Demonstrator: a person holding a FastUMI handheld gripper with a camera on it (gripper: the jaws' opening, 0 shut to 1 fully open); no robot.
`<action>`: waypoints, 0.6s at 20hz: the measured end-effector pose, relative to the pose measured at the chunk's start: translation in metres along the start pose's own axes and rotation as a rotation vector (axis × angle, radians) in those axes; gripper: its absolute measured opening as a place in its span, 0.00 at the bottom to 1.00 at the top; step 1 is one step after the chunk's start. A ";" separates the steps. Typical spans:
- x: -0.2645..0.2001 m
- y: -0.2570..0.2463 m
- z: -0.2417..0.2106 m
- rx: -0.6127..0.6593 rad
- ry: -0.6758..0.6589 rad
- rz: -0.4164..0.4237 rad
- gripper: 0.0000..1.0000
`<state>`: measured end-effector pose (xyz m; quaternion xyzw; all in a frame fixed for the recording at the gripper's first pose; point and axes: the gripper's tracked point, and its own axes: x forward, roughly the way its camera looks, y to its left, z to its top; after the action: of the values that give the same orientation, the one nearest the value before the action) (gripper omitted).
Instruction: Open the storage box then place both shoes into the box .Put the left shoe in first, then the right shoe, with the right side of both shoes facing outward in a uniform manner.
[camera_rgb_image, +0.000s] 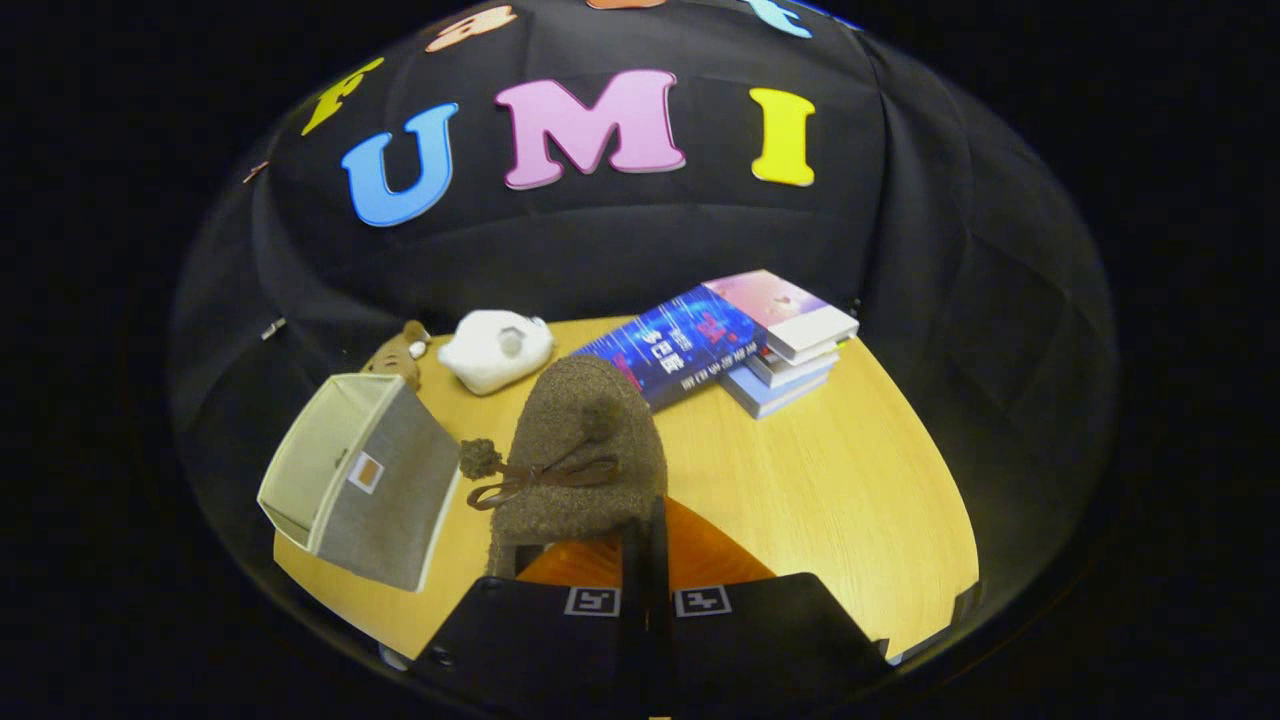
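Hiding tongs' (645, 540) grip (partly): shoe (580, 450)

The black two-finger gripper (646, 545) has two broad, matte black finger blocks, angular and wedge-like, with slim dark fingertips (657, 540) pressed close side by side. Each block carries a small square fiducial marker — black pattern on white — near its inner top corner. A small round screw hole sits on the left block.
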<state>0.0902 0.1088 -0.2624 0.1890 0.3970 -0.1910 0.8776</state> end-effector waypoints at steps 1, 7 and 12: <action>-0.003 0.013 0.012 -0.016 -0.029 0.007 0.05; -0.015 0.119 0.038 -0.005 -0.013 0.121 0.05; -0.001 0.214 0.041 0.017 0.037 0.186 0.05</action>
<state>0.2189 0.2724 -0.1976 0.2362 0.3920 -0.1085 0.8825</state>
